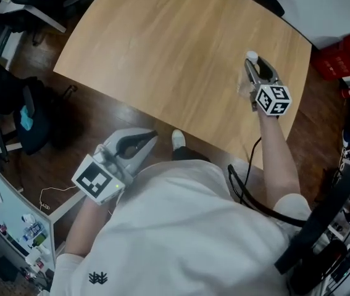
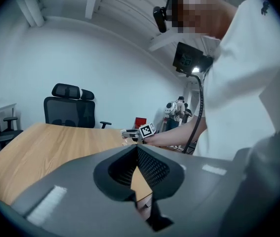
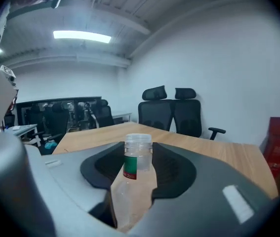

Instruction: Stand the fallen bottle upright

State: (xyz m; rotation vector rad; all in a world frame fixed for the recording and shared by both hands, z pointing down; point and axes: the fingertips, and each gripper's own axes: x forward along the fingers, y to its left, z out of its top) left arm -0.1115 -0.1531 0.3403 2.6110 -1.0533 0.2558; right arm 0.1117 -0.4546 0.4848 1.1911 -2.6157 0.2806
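The right gripper point(image 1: 253, 68) clasps a clear plastic bottle point(image 3: 137, 163) with a green label over the smooth, curved wooden table point(image 1: 162, 54). The left gripper point(image 1: 149, 137) is pinched closed and empty. Black chairs point(image 3: 172, 110) stand beyond.

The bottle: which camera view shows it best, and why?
The right gripper view: the bottle, cap and green label, sits close between the jaws of the right gripper. The head view shows mainly its cap. The left gripper view is too distant.
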